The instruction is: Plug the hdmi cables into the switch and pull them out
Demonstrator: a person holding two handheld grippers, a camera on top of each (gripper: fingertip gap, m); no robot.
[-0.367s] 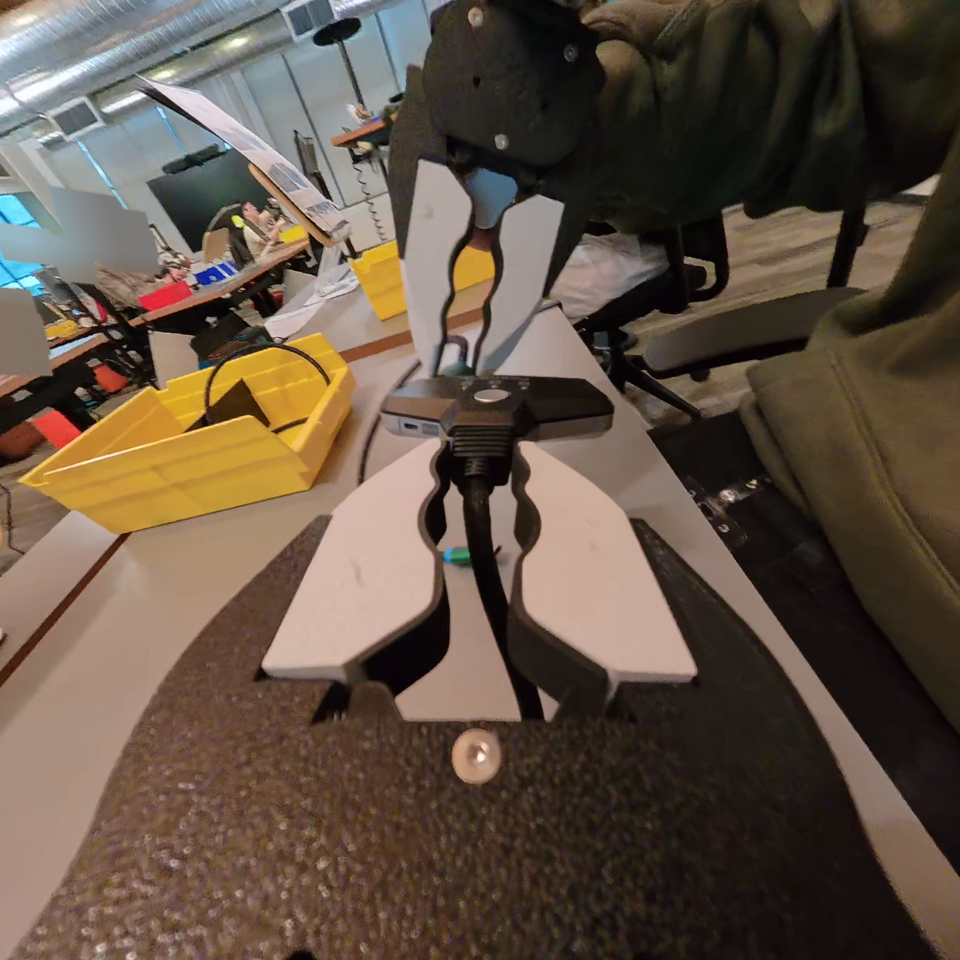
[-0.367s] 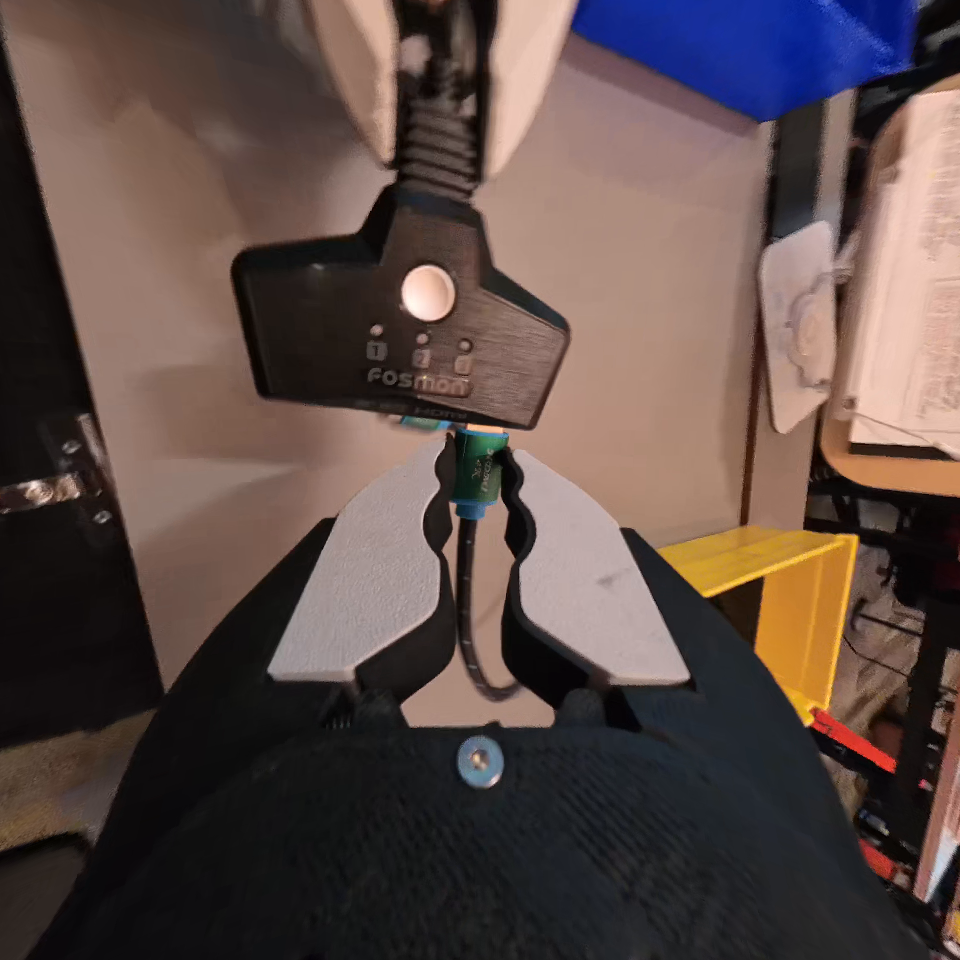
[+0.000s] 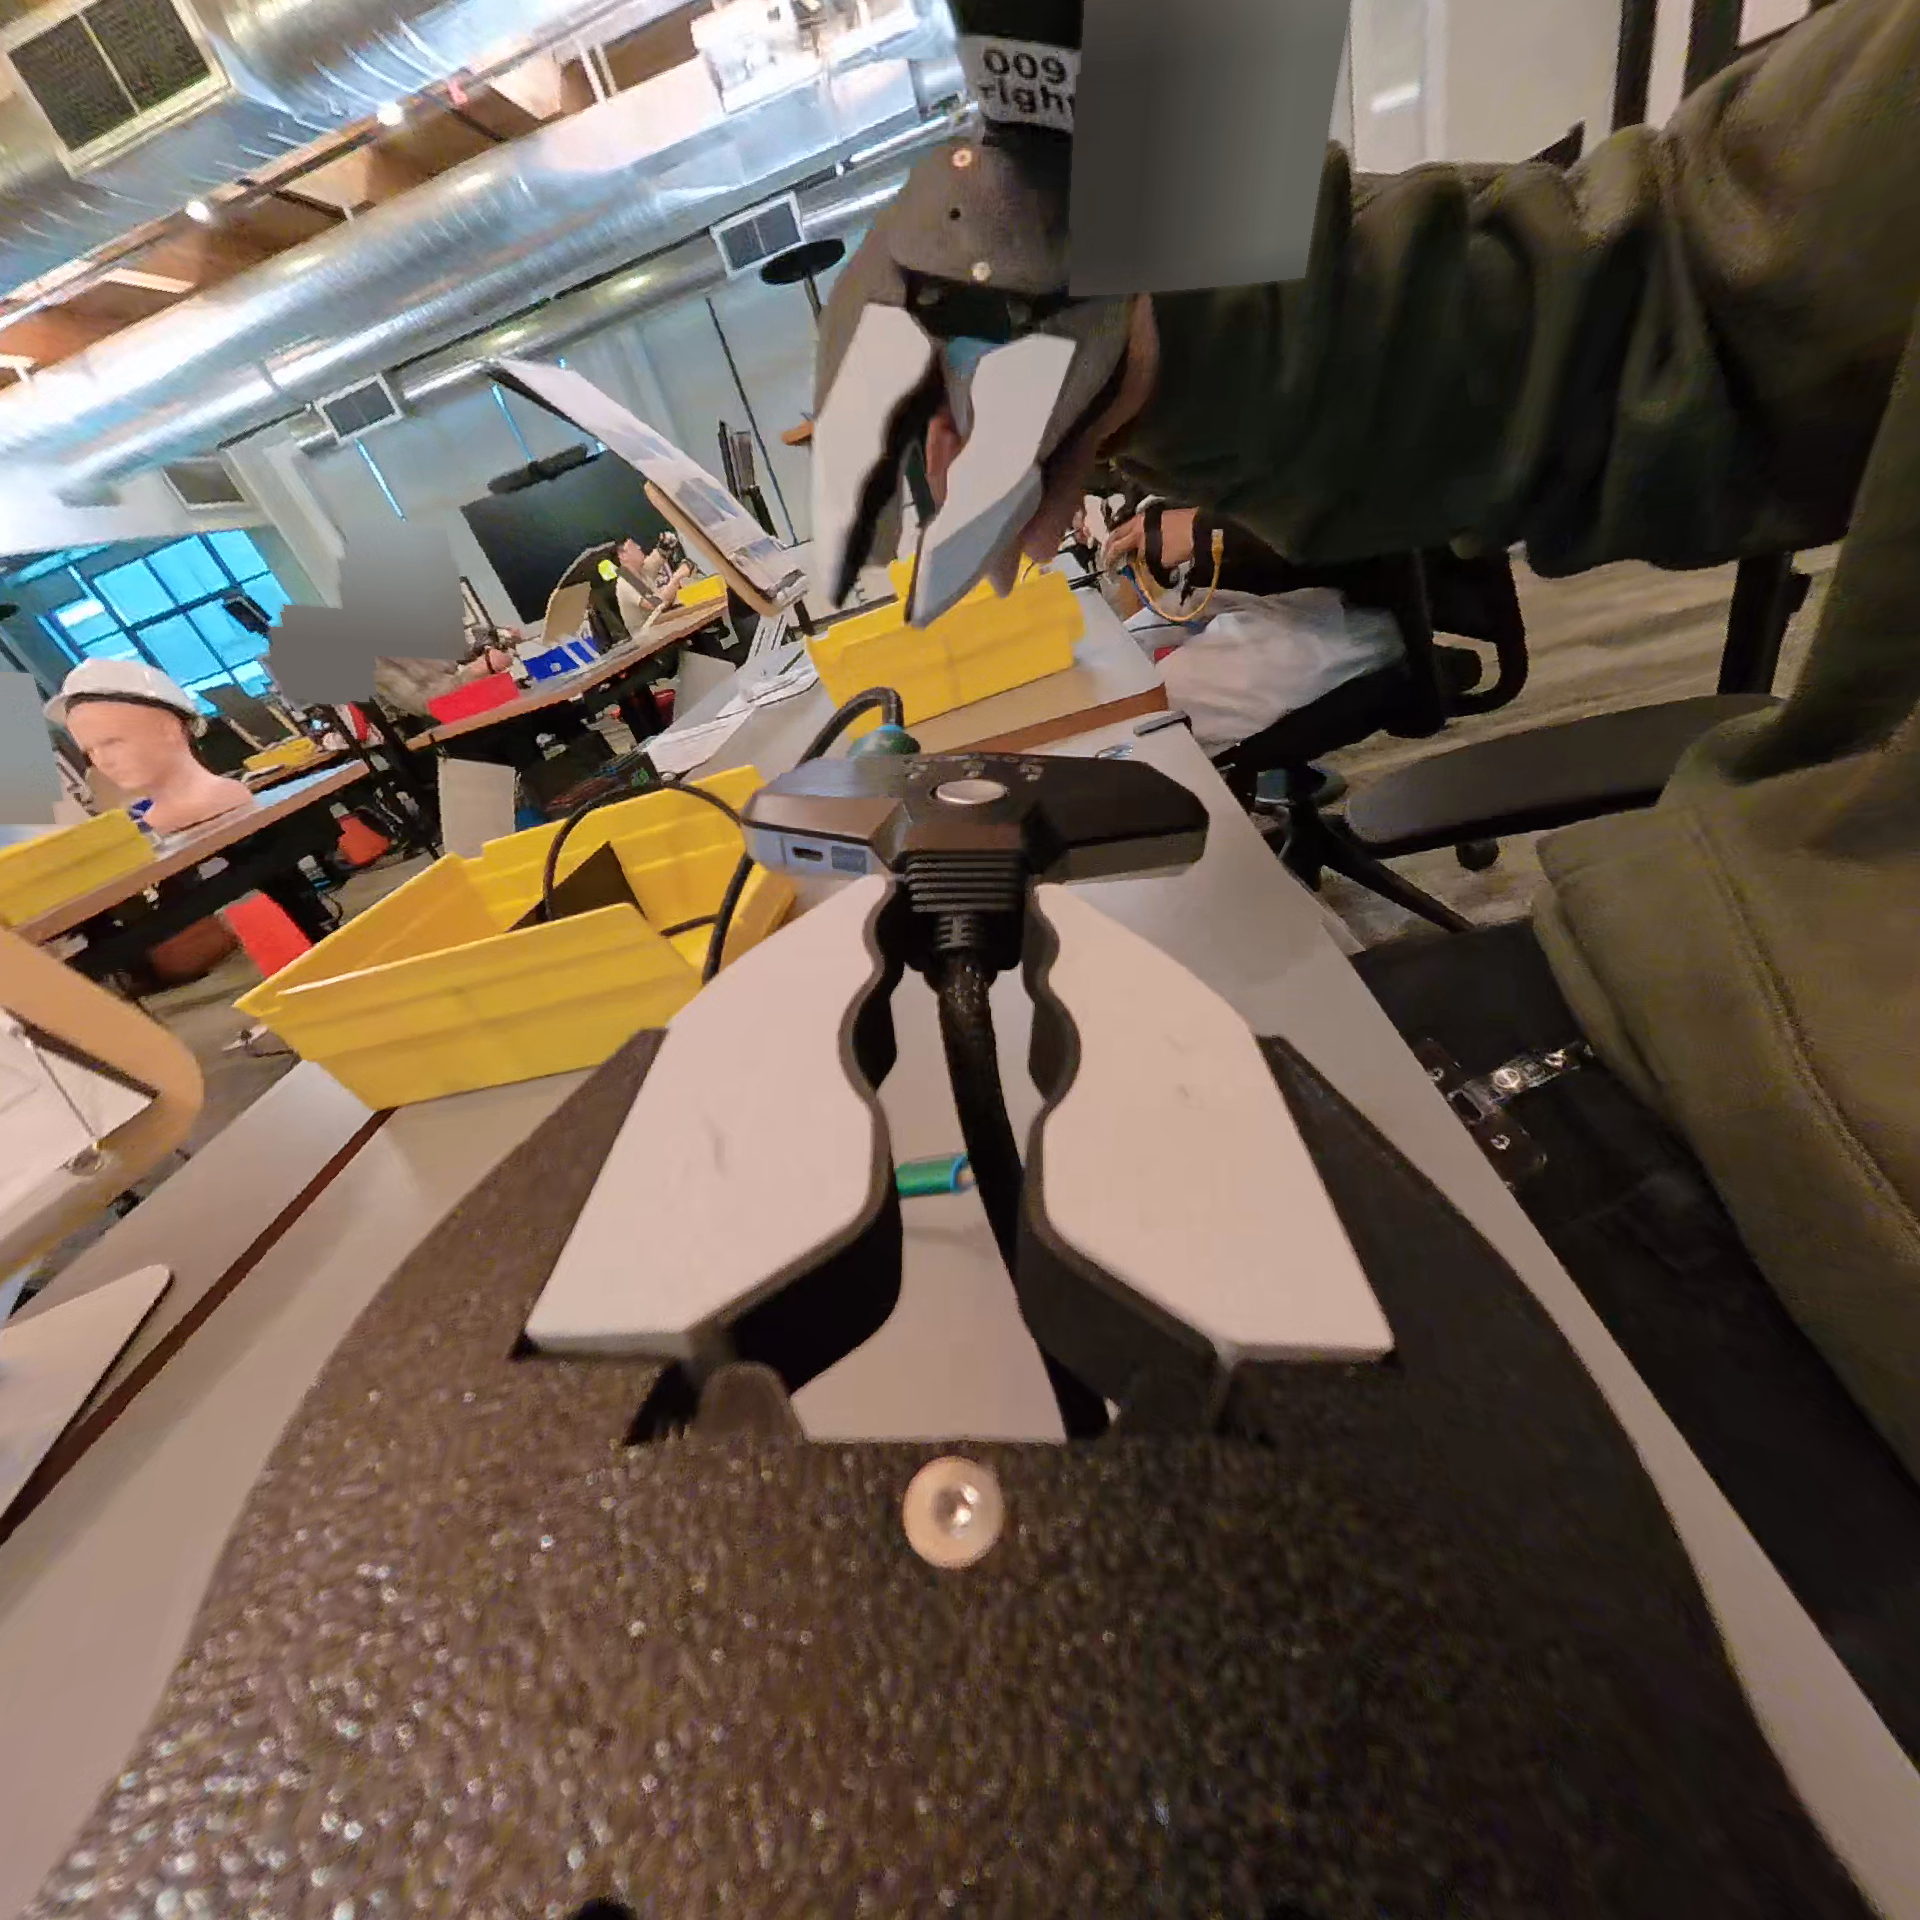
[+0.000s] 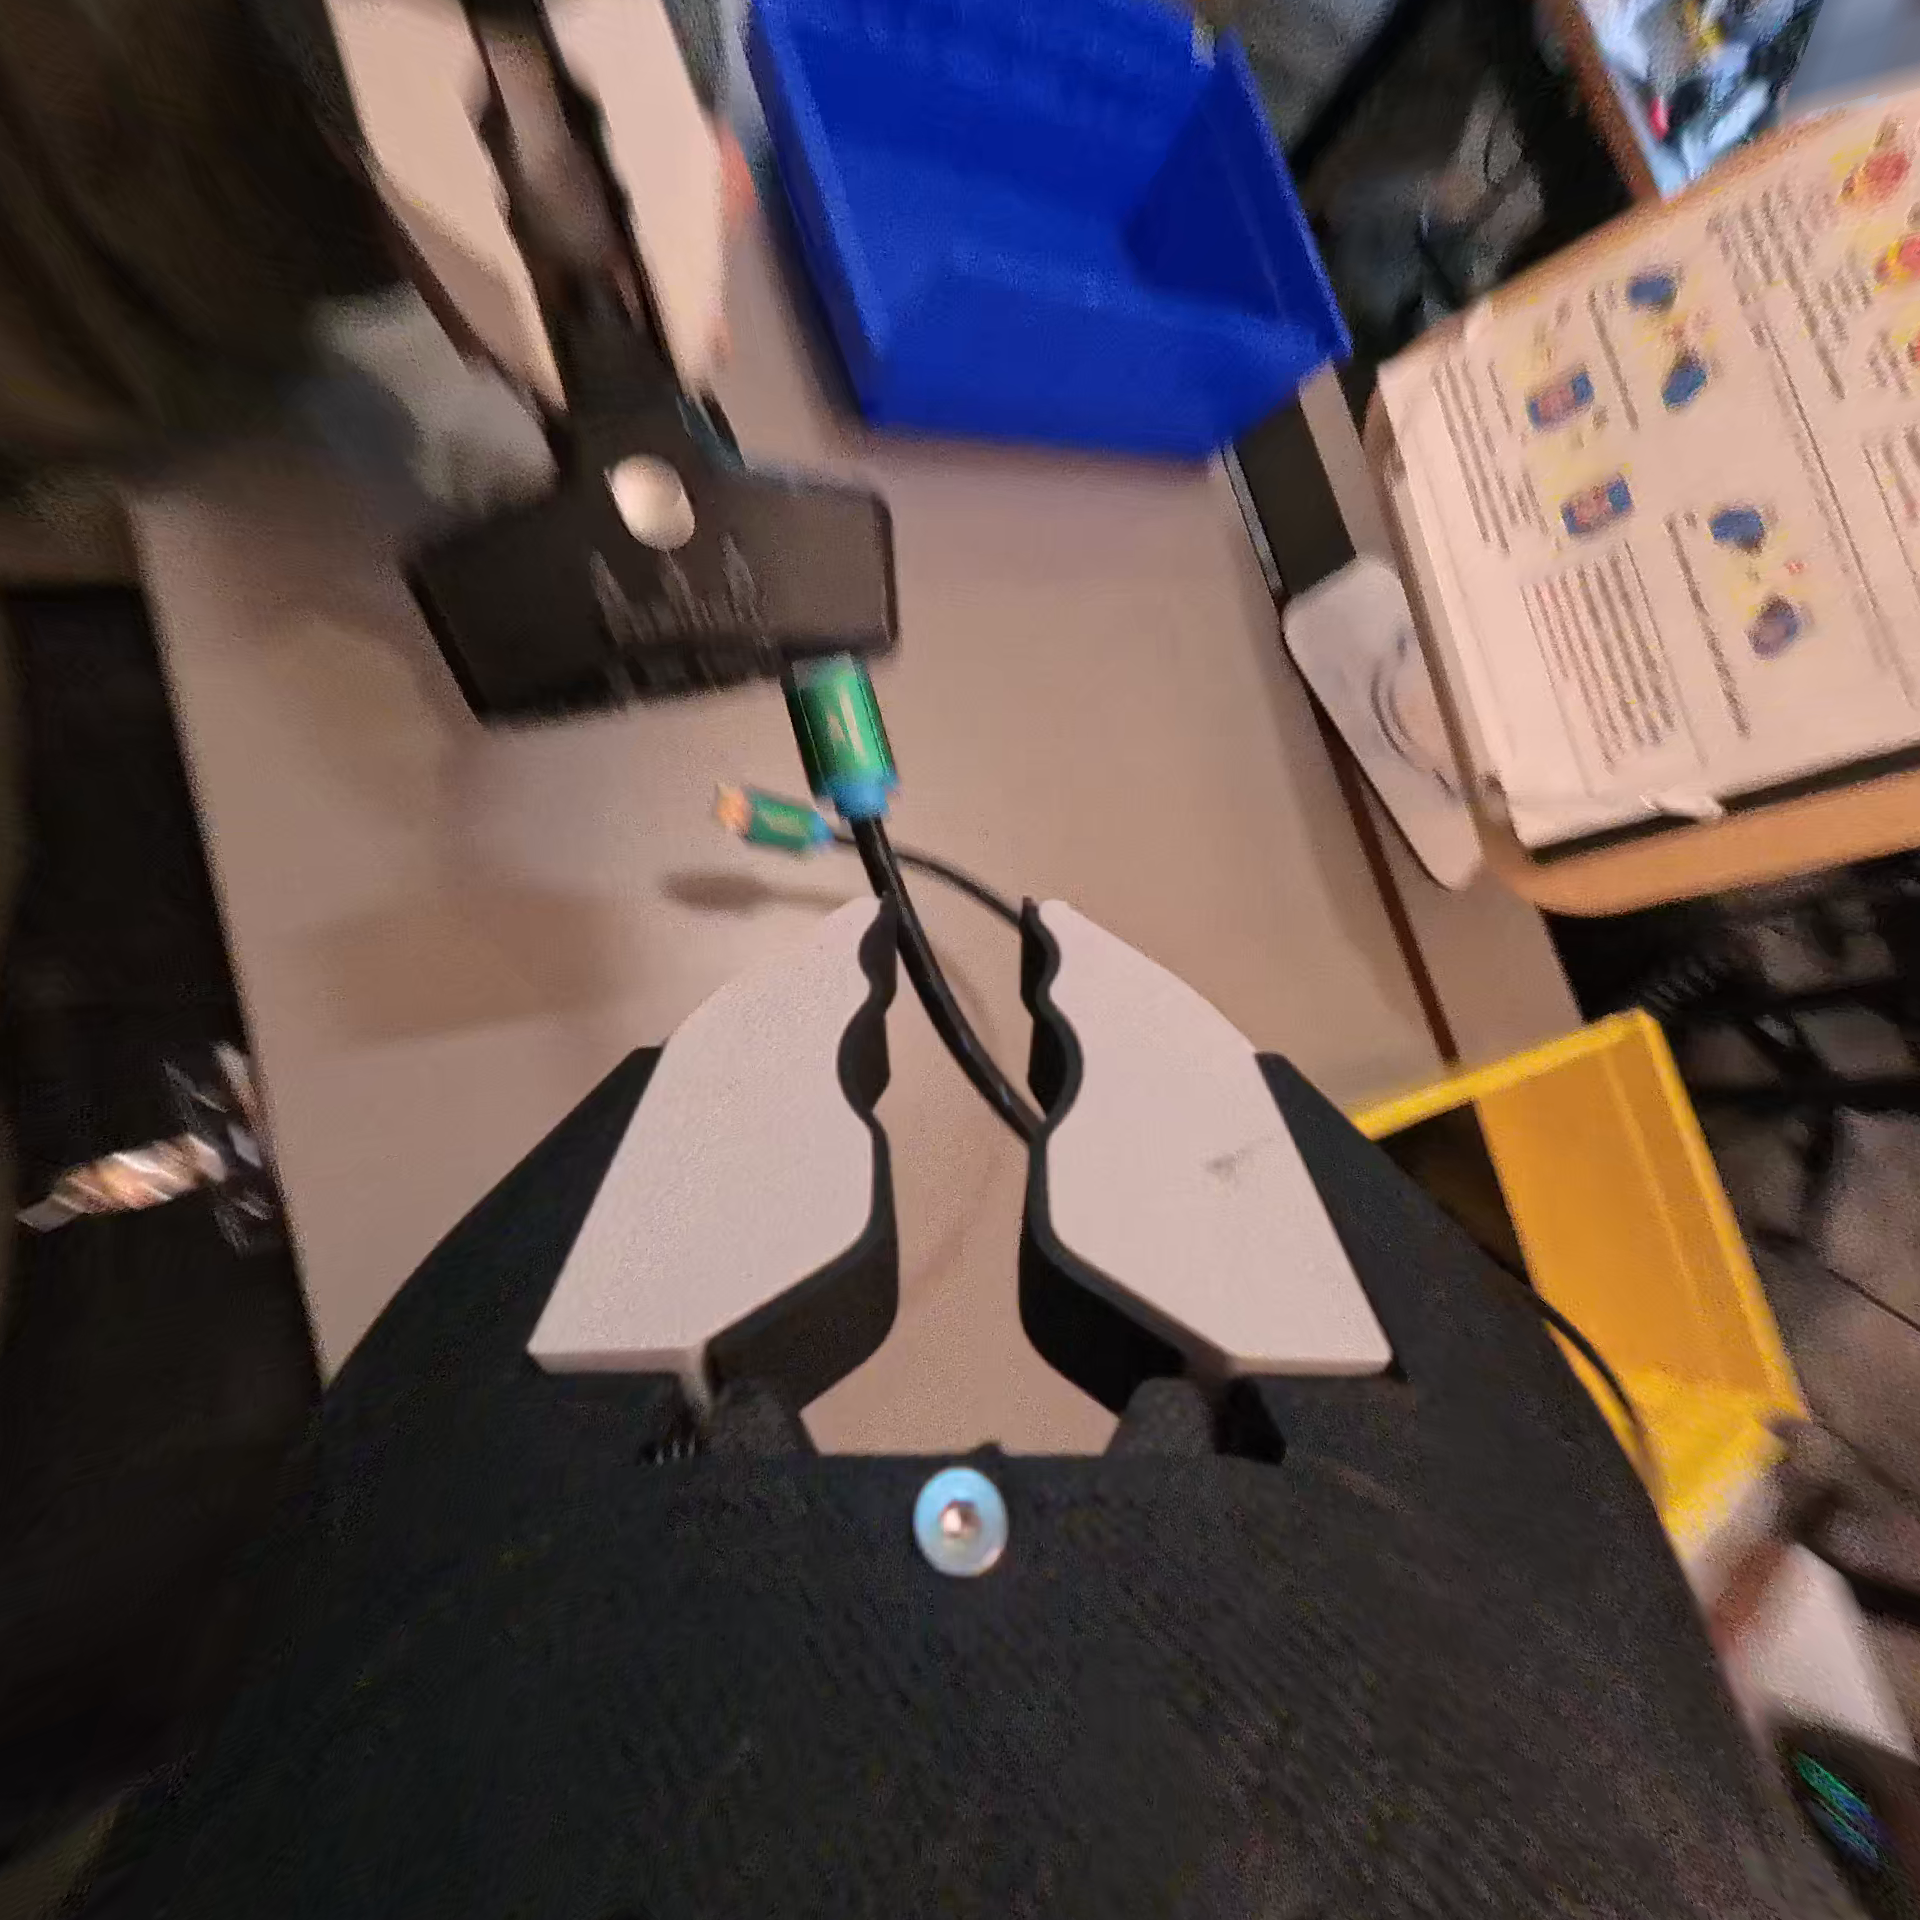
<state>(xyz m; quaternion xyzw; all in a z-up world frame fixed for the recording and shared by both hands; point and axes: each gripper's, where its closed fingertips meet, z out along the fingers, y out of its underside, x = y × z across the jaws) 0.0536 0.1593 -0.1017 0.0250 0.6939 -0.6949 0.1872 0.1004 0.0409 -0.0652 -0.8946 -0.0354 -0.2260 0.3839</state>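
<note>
At frame centre of left wrist view: black switch (image 3: pixel 977 810) held above grey desk (image 3: pixel 312 1164), left gripper (image 3: pixel 961 914) jaws clenched on its ribbed cable collar. Green hdmi plug (image 4: pixel 836 727) seated in switch's far edge. Right gripper (image 4: pixel 956 914) jaws released, parted, cable (image 4: pixel 935 977) running loose between them. Second green plug (image 4: pixel 774 821) lies on desk. Yellow bin (image 3: pixel 468 987) at left.

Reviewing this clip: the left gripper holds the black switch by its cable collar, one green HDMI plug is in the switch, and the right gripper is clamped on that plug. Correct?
Not quite. The right gripper is open and clear of the green plug; the right wrist view shows it. The rest holds: the left gripper grips the black switch by its collar, and that plug sits in the switch.
</note>
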